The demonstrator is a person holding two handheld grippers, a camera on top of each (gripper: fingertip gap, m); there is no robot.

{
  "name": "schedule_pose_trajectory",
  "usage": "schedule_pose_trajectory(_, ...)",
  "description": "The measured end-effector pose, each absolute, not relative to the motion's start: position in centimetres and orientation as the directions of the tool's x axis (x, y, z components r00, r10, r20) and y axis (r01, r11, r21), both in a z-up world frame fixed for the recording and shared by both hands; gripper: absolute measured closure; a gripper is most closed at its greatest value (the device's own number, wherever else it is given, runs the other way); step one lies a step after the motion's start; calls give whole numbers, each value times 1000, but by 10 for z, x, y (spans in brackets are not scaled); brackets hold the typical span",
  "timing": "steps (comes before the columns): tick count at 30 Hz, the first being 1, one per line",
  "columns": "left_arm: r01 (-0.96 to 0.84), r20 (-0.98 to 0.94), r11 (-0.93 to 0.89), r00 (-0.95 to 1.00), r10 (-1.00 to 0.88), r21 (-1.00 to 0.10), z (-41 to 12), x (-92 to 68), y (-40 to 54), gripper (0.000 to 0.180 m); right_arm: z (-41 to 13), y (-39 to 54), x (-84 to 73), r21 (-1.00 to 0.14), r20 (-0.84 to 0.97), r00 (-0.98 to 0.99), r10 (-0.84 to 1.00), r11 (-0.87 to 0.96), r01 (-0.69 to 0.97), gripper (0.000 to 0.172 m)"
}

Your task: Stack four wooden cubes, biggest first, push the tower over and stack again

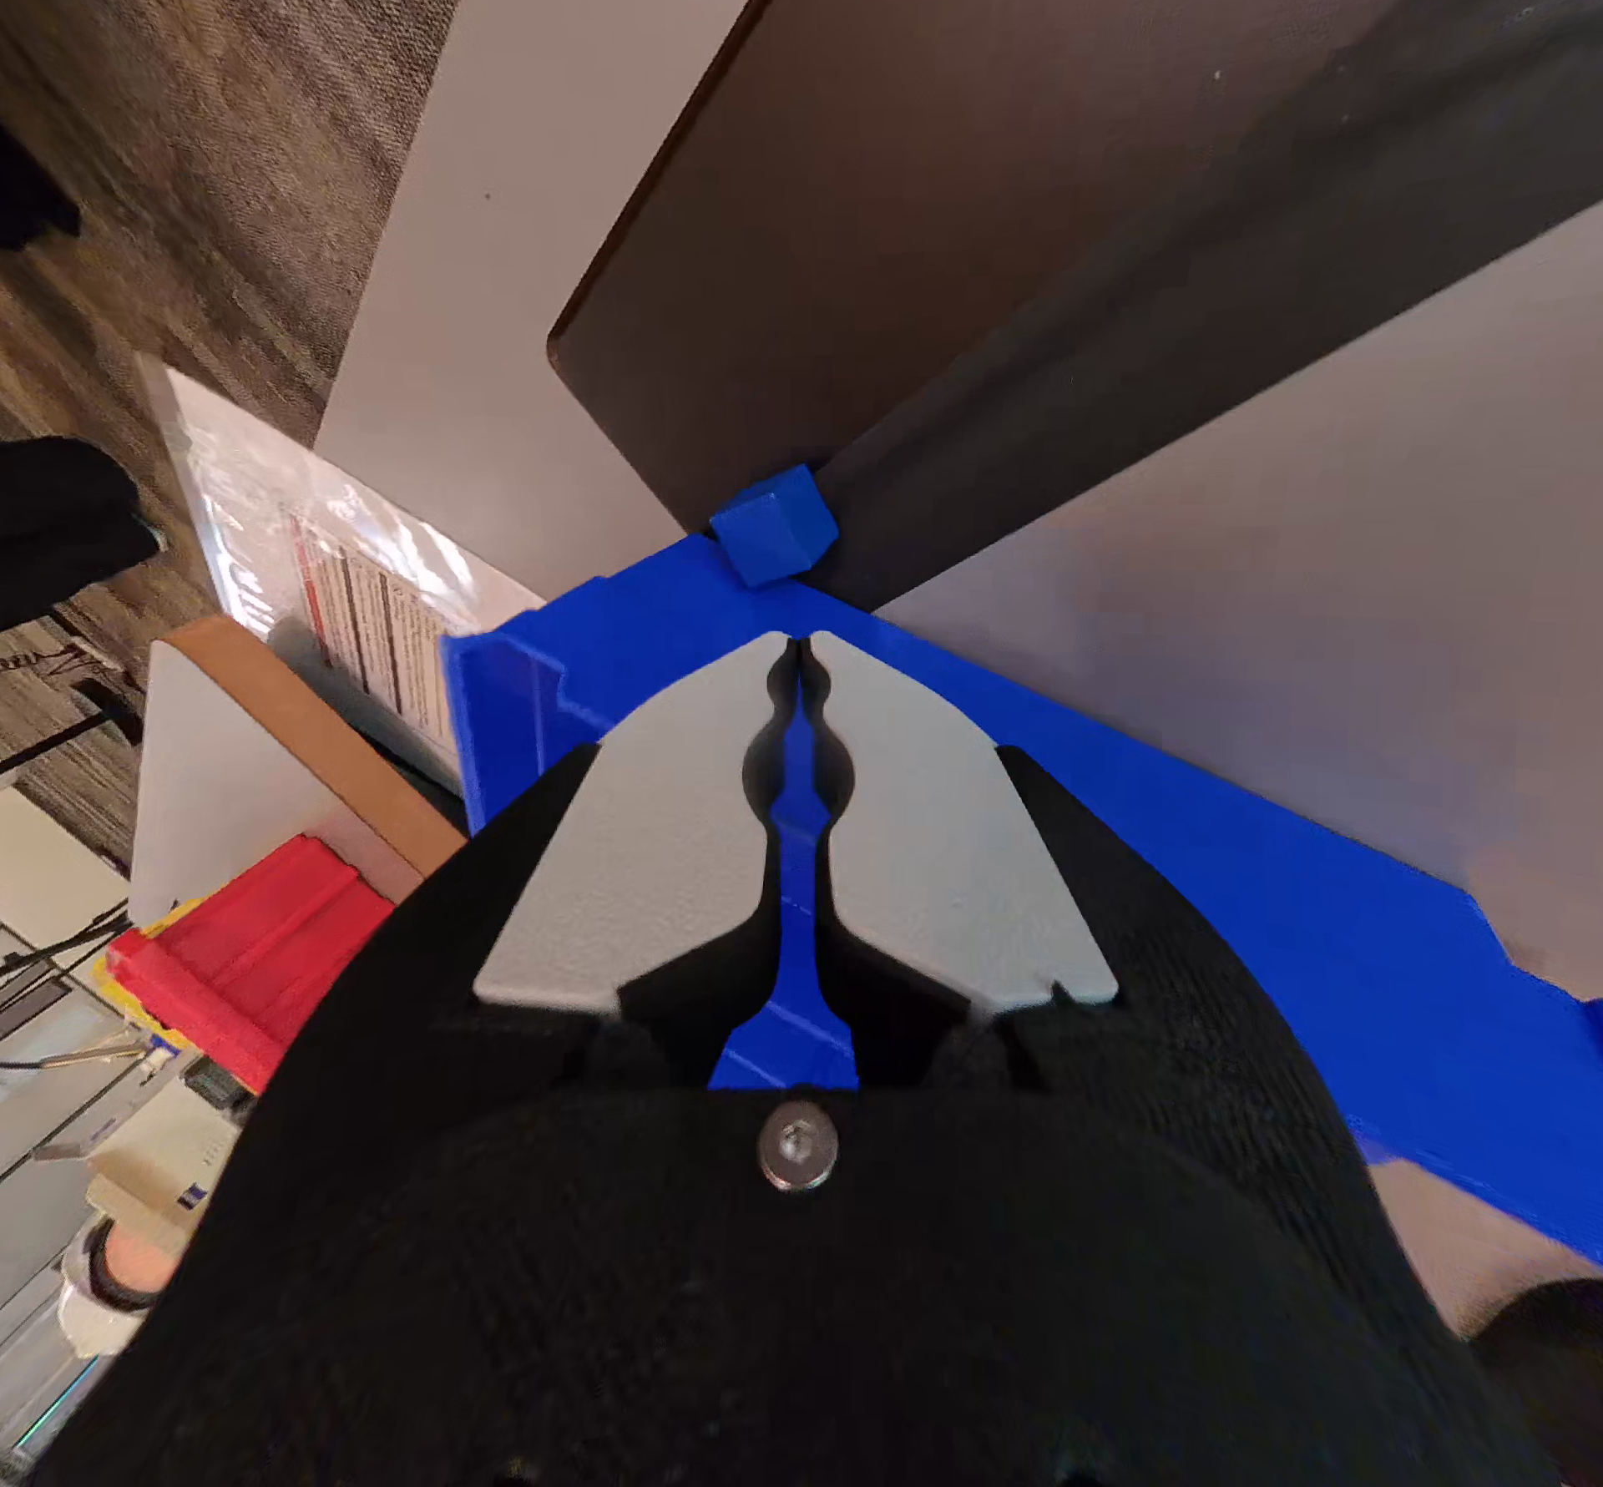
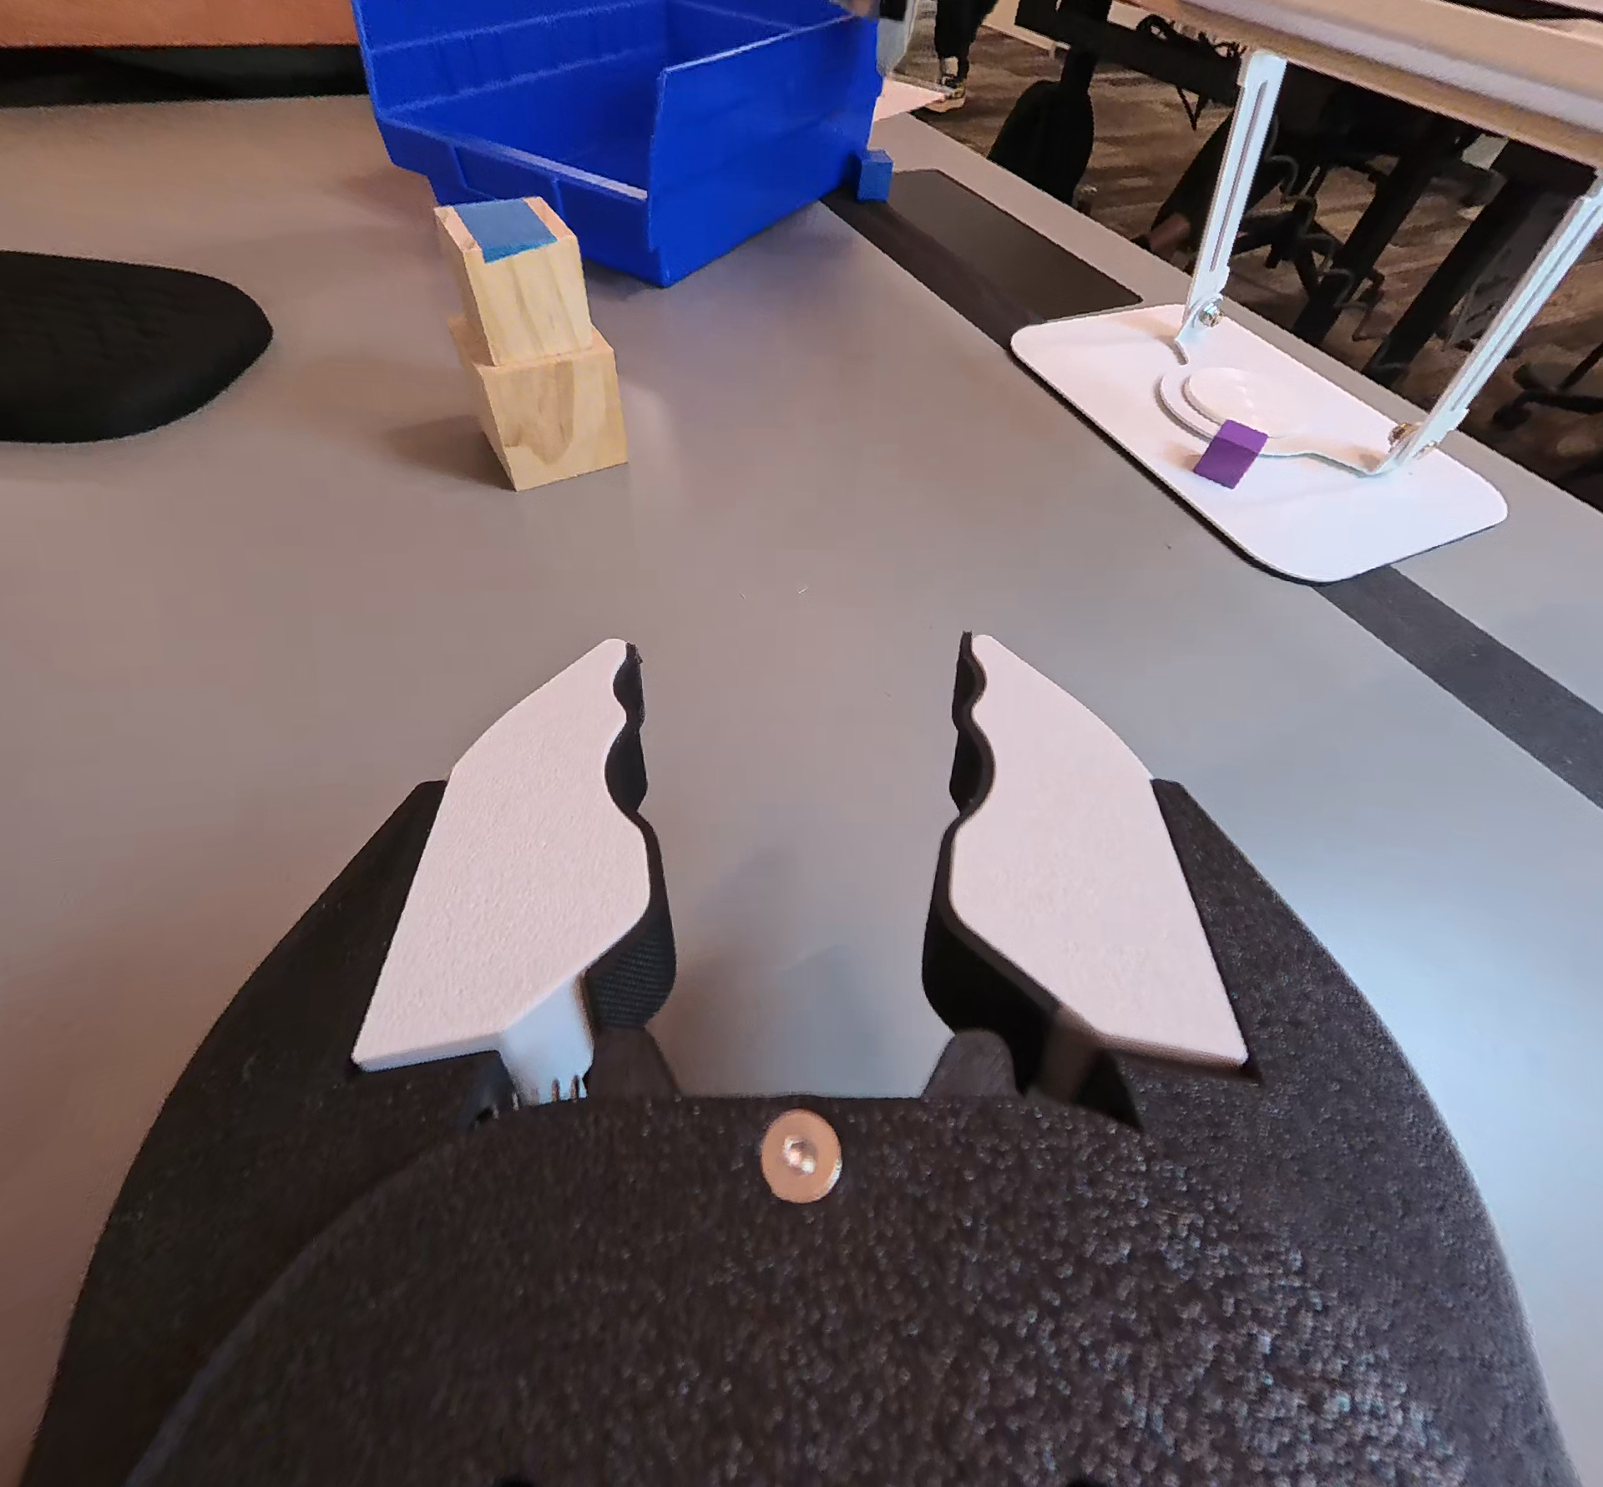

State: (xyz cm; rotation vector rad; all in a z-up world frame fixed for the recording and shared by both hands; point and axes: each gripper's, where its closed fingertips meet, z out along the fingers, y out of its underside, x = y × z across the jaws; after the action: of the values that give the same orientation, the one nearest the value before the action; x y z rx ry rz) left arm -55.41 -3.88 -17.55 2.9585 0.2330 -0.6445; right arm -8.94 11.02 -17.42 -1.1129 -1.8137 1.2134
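I see two pale wooden cubes (image 2: 533, 344) stacked at 11 o'clock, bigger below. My right gripper (image 2: 798, 647) wide, empty, ready. Left gripper (image 1: 800, 640) pinched together over blue plastic bin (image 1: 1128, 803), small blue cube (image 1: 772, 526) just past.

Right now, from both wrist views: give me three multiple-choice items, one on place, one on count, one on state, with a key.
1. Where is the small blue cube?
A. inside the blue bin
B. on the table against the blue bin's outer corner
C. on top of the wooden stack

2. How many wooden cubes are stacked?
A. two
B. three
C. four

3. How do the right gripper's fingers stand?
A. shut on a cube
B. shut with nothing between
C. apart with nothing between

Key: 1 B, the cube sits outside at the bin's corner by the dark strip. 2 A, one taped cube rests on one larger cube. 3 C, only bare table shows between the fingers.
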Motion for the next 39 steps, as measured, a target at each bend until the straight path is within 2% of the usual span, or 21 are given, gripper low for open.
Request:
schedule_pose_trajectory(8, 123, -470, -992, 877, 97, 27, -162, -553, -42, 180, -174, 112, -89, -939, 74, -395, 916, 197, 280, 103)
schedule_pose_trajectory(10, 121, -441, -992, 892, 96, 28, -168, -549, -36, 163, -176, 112, -90, -938, 72, -395, 916, 197, 286, 103)
schedule_pose_trajectory(13, 103, -408, -990, 911, 55, 98, -183, -547, -33, 138, -180, 113, -90, -934, 68, -394, 917, 197, 298, 103)
schedule_pose_trajectory(15, 70, -379, -995, 925, 41, 64, -189, -550, -25, 138, -182, 114, -90, -932, 64, -392, 918, 195, 305, 103)
schedule_pose_trajectory(19, 3, -354, -987, 934, -56, 163, -198, -562, -34, 126, -183, 117, -90, -937, 38, -389, 920, 168, 307, 103)
schedule_pose_trajectory(22, -176, -358, -964, 903, -239, 198, -200, -565, -26, 133, -183, 117, -90, -937, 29, -393, 919, 162, 309, 103)
schedule_pose_trajectory(27, -313, -325, -872, 837, -440, 375, -210, -572, -31, 134, -186, 113, -91, -936, 16, -410, 912, 157, 314, 103)
schedule_pose_trajectory(34, -320, -253, -802, 834, -491, 504, -234, -581, -41, 128, -189, 114, -91, -934, -1, -408, 913, 144, 327, 103)
schedule_pose_trajectory(39, -312, -243, -733, 804, -543, 604, -245, -593, -49, 134, -192, 117, -91, -932, -15, -402, 916, 133, 336, 103)
